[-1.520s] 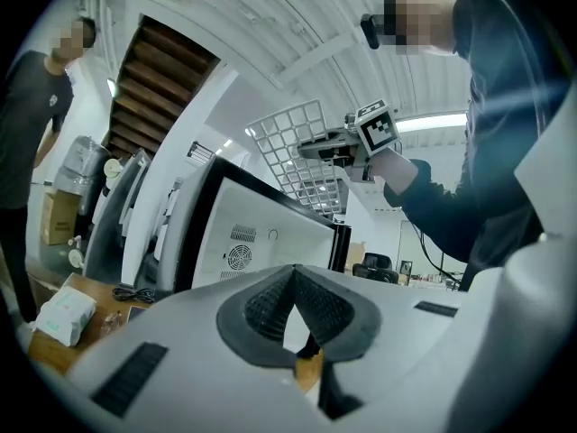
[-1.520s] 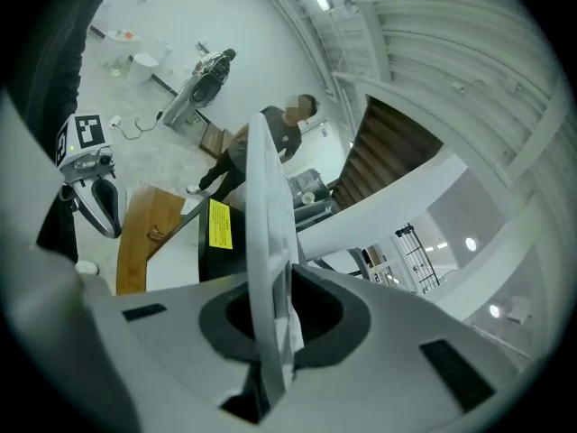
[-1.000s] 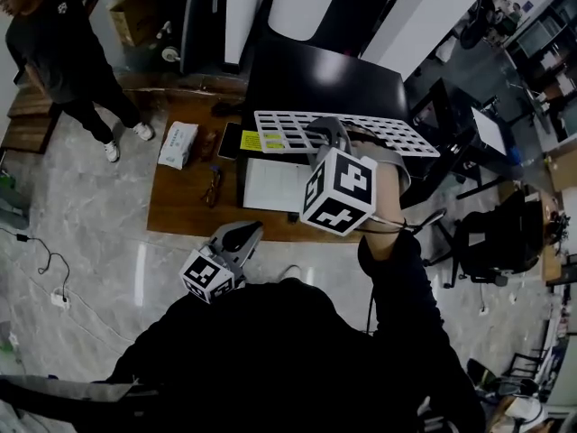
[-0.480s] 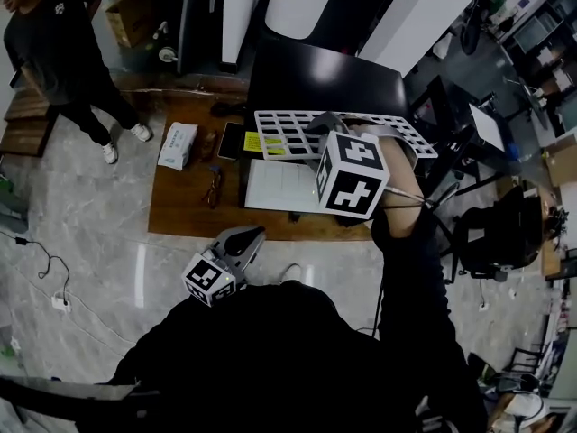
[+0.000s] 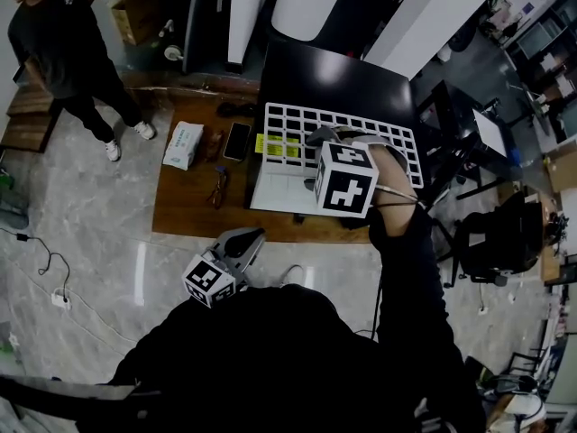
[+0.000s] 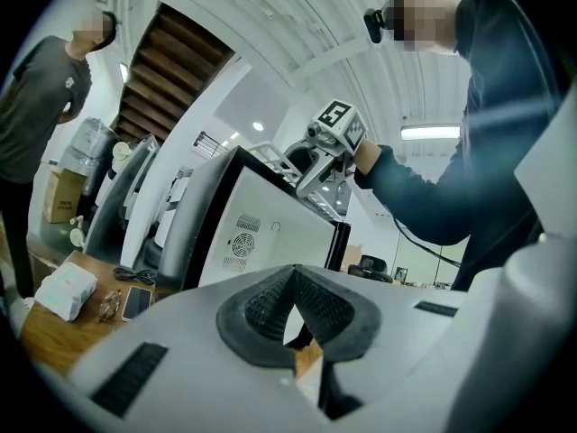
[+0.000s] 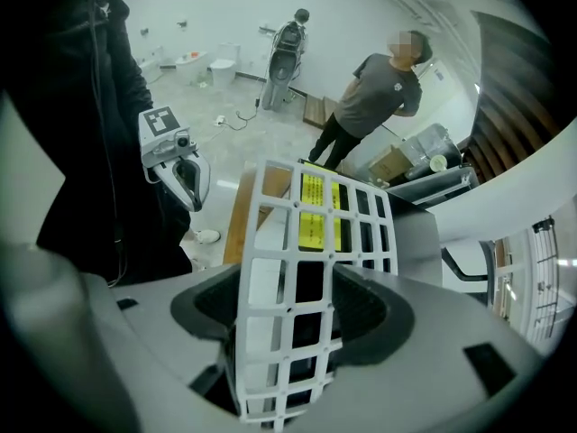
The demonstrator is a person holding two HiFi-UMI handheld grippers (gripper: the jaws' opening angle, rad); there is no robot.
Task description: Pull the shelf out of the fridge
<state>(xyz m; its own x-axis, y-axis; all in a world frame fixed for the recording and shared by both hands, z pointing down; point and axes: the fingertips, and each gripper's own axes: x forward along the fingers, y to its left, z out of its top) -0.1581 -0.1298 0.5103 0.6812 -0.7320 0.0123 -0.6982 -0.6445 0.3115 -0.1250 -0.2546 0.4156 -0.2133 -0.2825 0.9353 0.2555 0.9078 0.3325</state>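
Shelf (image 5: 288,120) lies flat atop the fridge (image 5: 334,75) with my right claw (image 7: 293,323) just opening around its edge, so I'd withdraw straight; left claw (image 6: 293,318) closed, empty.

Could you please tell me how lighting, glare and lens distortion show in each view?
Head view: dim overall, with a glare streak on the glossy floor. Left gripper view: fisheye, dark corners, a blown-out ceiling light. Right gripper view: fisheye bows the white shelf.

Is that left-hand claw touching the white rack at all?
Apart. The head view shows the left gripper down by the person's body, with floor between it and the rack.
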